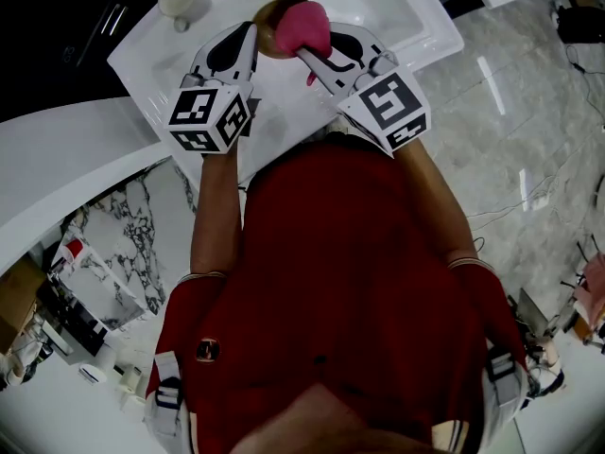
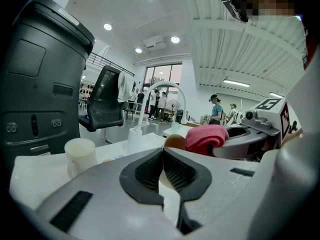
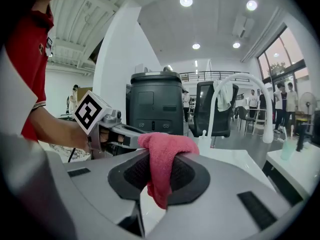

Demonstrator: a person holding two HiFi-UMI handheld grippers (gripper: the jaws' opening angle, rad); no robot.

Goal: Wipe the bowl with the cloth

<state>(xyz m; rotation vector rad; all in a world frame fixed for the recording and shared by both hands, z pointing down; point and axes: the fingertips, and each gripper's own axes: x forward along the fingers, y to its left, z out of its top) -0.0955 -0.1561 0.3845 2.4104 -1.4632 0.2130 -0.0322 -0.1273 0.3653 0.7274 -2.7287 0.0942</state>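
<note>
White table (image 1: 408,15) | marble floor (image 1: 529,149) | pink cloth (image 1: 305,25) beside bowl (image 1: 267,17)

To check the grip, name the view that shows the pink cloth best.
The right gripper view: the cloth fills it up close, clamped between the right tool's jaws. The head view shows it small from above, against the bowl. The left gripper view shows only a bunched part beside the bowl.

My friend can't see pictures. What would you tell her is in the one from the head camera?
A person in a red shirt holds two grippers over a white sink. The left gripper grips a brown bowl, and the right gripper holds a pink cloth in it. A white cup stands near the sink's corner.
</note>
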